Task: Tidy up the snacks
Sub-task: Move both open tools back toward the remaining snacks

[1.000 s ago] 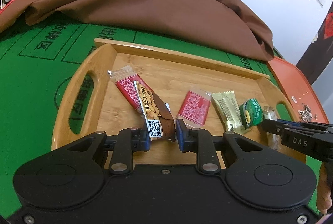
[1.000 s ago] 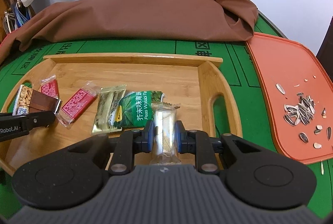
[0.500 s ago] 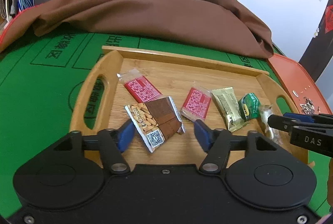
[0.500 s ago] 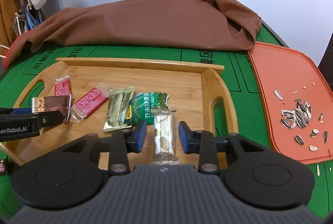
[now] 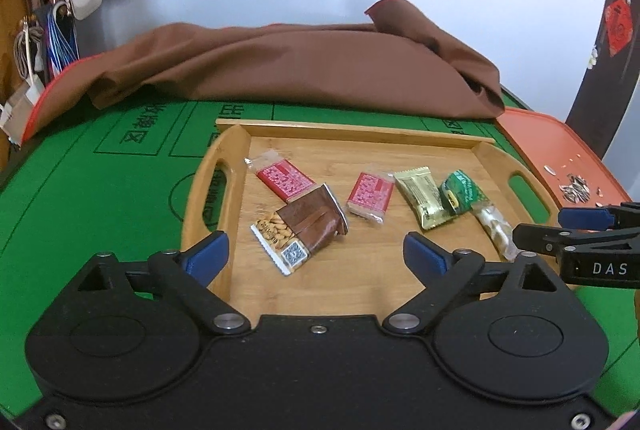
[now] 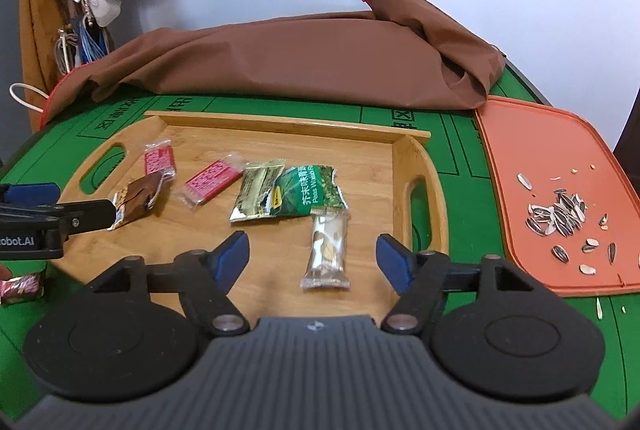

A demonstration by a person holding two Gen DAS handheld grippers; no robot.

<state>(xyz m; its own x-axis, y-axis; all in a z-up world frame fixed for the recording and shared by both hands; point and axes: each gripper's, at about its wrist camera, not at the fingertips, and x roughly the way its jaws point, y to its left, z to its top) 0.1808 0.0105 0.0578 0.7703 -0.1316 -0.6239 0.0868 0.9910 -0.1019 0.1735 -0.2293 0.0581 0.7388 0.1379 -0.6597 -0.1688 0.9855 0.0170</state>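
A wooden tray (image 5: 360, 134) on the green table holds several snacks. My left gripper (image 5: 314, 246) hangs over the tray's near left part, its jaws opening wide. The brown almond packet (image 5: 304, 226) lies flat on the wood just ahead of them, untouched. My right gripper (image 6: 312, 244) is opening too. The clear-wrapped bar (image 6: 328, 250) lies loose between its pads, touching neither. Farther in lie two red packets (image 5: 284, 178) (image 5: 370, 192), a gold packet (image 5: 420, 196) and a green pea packet (image 5: 462, 192).
A brown cloth (image 5: 300, 70) is heaped along the table's far side. An orange board (image 6: 560, 150) with sunflower seeds (image 6: 560, 214) lies right of the tray. A small red-wrapped snack (image 6: 22, 286) sits on the green table (image 5: 80, 190) at the near left. Bags hang at the back left.
Both grippers went from shut to wide open and drew back and up. The almond packet and the clear bar were let go and now lie on the tray.
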